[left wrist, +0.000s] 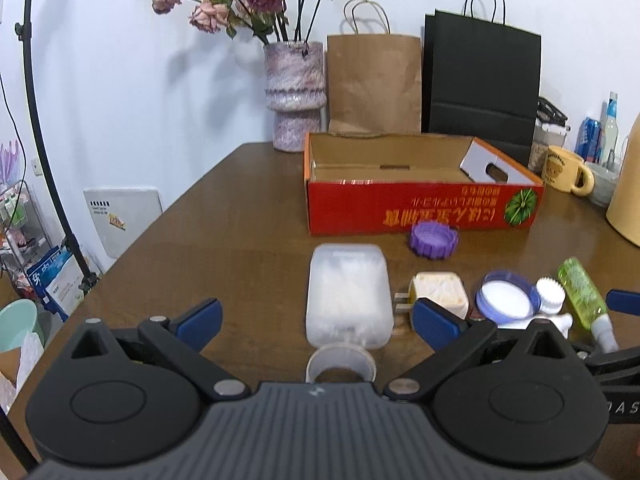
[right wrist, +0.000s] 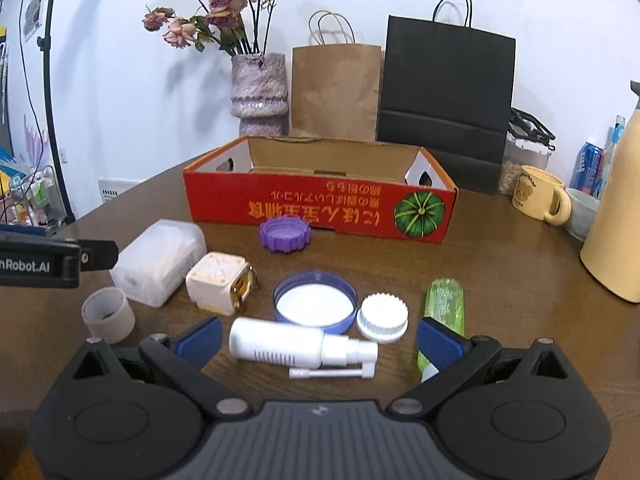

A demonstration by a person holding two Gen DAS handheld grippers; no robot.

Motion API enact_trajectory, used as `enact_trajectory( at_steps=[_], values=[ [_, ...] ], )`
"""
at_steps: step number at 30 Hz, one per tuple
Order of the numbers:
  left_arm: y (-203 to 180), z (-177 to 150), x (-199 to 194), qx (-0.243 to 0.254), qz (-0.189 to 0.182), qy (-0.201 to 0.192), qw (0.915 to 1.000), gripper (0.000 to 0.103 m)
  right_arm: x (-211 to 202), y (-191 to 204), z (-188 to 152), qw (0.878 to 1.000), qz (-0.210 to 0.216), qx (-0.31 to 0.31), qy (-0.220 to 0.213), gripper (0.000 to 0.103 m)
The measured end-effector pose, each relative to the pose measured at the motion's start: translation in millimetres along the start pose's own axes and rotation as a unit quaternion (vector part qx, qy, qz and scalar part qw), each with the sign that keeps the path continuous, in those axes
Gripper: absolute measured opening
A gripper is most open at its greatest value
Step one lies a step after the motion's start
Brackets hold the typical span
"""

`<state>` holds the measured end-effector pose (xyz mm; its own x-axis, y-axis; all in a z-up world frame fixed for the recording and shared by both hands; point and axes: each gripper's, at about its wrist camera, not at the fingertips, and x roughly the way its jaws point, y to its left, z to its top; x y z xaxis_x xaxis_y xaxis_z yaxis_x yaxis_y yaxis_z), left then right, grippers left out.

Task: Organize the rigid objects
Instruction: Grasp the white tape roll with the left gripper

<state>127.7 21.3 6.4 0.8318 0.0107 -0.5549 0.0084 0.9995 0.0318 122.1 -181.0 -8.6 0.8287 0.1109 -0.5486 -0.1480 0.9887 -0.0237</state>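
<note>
Objects: white spray bottle (right wrist: 280, 346), frosted case (left wrist: 347, 294) lie loose near worktop (left wrist: 240, 216) front edge; red box (right wrist: 320, 204) behind, empty | Tongs: left tongs (left wrist: 316, 316), right tongs (right wrist: 320, 340) both released, holding nothing | Step: pre-grasp; next likely closing on bottle, lifting into box

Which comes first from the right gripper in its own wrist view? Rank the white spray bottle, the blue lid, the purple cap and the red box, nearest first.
From the right gripper:
1. White spray bottle, lying between the open fingers.
2. Blue lid, just beyond the bottle, centre.
3. Purple cap, farther back, slightly left, in front of the box.
4. Red box, farthest, across the table's middle.
</note>
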Motion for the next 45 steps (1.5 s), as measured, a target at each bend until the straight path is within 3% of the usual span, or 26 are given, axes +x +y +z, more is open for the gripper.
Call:
enact_trajectory(
  at_steps=[15,22,26,32,45],
  values=[
    [4,-35,21,0.0,-0.003,0.049,0.9988,0.103,6,5,-16,1.0,-0.006,-0.001,0.02,0.103],
    [6,-38,27,-0.004,-0.005,0.046,0.9989,0.103,13,6,-16,1.0,-0.01,0.0,0.025,0.103],
    [5,-41,28,-0.004,-0.01,0.045,0.9989,0.086,17,10,-16,1.0,-0.007,-0.002,0.027,0.103],
    [7,-41,30,-0.011,-0.023,0.041,0.9988,0.045,22,13,-13,1.0,-0.008,-0.002,0.028,0.103],
    [5,-42,30,-0.015,-0.034,0.033,0.9988,0.045,34,16,-5,0.999,-0.025,0.005,0.029,0.103]
  ],
)
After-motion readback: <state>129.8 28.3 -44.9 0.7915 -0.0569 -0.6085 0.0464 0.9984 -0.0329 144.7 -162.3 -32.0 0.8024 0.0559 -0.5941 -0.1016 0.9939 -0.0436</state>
